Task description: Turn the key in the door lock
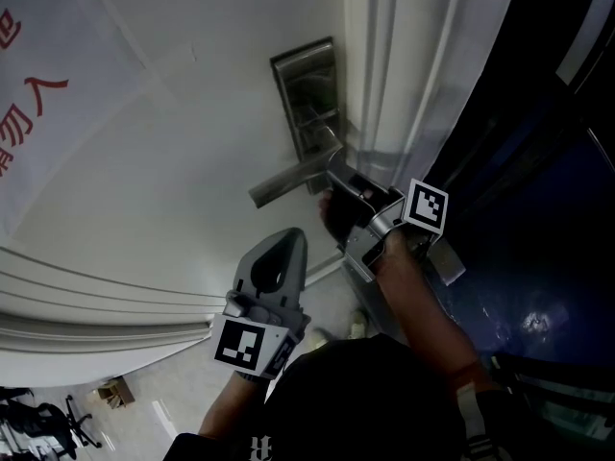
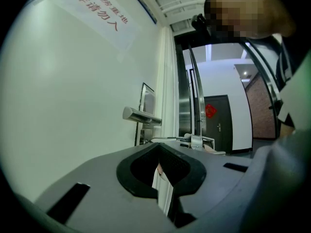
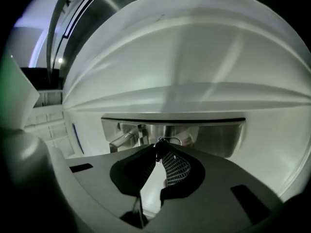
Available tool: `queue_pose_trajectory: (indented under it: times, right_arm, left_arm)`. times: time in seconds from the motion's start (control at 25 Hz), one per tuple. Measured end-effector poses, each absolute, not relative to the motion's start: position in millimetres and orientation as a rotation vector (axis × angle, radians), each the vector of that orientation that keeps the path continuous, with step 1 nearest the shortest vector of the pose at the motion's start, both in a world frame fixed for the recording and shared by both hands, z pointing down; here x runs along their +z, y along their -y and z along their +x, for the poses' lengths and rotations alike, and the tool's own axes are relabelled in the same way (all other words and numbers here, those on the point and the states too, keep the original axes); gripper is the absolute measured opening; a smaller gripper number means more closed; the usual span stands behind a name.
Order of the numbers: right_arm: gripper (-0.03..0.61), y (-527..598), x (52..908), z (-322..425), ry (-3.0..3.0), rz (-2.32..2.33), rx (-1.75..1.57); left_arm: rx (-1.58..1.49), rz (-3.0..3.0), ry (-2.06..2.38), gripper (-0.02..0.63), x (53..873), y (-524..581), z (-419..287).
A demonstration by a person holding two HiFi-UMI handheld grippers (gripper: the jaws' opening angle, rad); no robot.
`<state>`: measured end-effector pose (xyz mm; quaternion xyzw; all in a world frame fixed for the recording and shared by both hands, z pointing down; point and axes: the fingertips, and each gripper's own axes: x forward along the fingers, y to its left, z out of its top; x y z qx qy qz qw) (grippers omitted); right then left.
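**Key clamped at the door lock; left tool idle**

Left hand-held gripper: held back from the door, touching nothing. Its own view shows the jaws closed tip to tip, with nothing between the pads. Its marker cube faces the head camera.

Right hand-held gripper: up against the door lock, just under the lever handle. Its jaws are pinched on the key, whose thin key ring loops out past the fingertips. The key sits at the brushed-steel lock plate. The head view does not show it — the tool body covers it. Only the right gripper view does.

Writing: a white sheet fixed to the door carries two lines of red Chinese characters. In the left gripper view the lower line reads 非请勿入; the upper line is too small to read with confidence. The head view cuts the sheet off at the frame edge, and the right gripper view does not show it.

Surface and room: the door is white and smooth, with stepped white mouldings along its frame. Only the left gripper view looks past the door edge, into a lit hall with a dark door bearing a red ornament. The head view alone shows pale floor at lower left, with a small cardboard box and a black wheeled chair.
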<state>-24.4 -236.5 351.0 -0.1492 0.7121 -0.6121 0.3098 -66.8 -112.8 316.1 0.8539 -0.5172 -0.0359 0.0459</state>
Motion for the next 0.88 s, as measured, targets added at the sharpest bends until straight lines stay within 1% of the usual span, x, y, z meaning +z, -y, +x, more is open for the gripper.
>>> queue_pose_trajectory:
  times: [0.16,0.32,0.64,0.76,0.88]
  right_arm:
    - [0.034,236.2,351.0,-26.2,-1.678,-0.176,-1.68]
    - [0.043,236.6,350.8,-26.7,-1.577,-0.04,-1.664]
    - [0.061,237.1,349.6,-26.1,-1.524,0.022,-1.616]
    - [0.063,236.7,347.9,-25.3,-1.603,-0.031,-1.561]
    - [0.083,232.6,348.5,-21.2,-1.734,-0.126,-1.507]
  left_arm:
    - [-0.102,2.605,1.581,0.008,317.1,113.8,-67.3]
    - [-0.098,2.605,1.58,0.008,317.6,114.7,-67.1]
    - [-0.094,2.61,1.575,0.008,317.0,113.3,-65.7]
    - [-0.098,2.612,1.574,0.008,316.9,112.7,-66.0]
    - [-0.103,2.614,1.566,0.008,317.6,111.7,-65.3]
